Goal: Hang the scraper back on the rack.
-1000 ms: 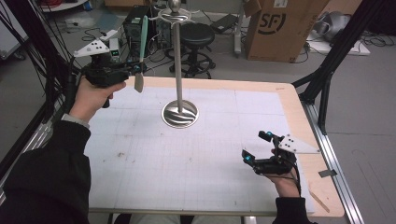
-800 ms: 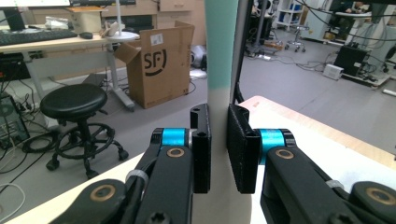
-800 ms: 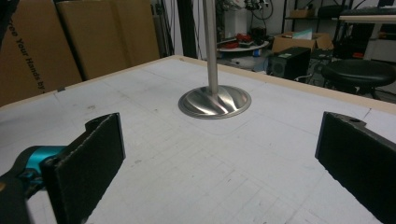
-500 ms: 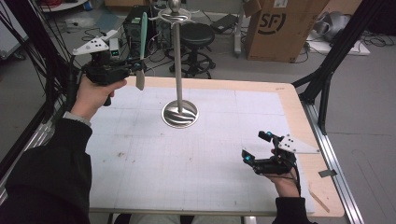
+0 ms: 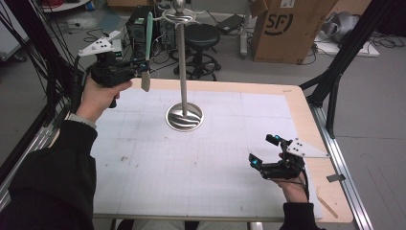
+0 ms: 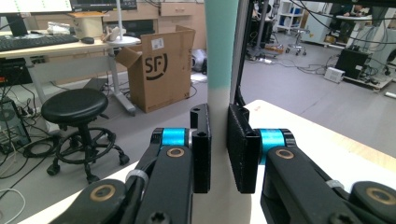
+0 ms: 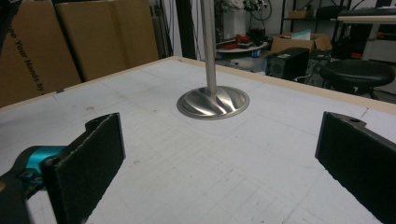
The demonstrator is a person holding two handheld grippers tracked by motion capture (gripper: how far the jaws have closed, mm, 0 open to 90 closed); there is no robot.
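Spatula (image 6: 219, 56) clamped by left gripper (image 6: 218, 140) | right gripper (image 7: 219, 163) fingers apart | box (image 5: 282, 26) reads "SF"

Even, diffuse overhead light across my high view; white table (image 5: 201, 163) bright, no harsh shadows, floor behind dimmer. Glare streaks on steel stand base (image 5: 184, 116), same sheen in right gripper view. My left gripper view: near jaws sharp, room behind slightly soft. Right gripper view: jaws at frame edges blurred, slightly stretched. Mild compression softness in all three pictures.
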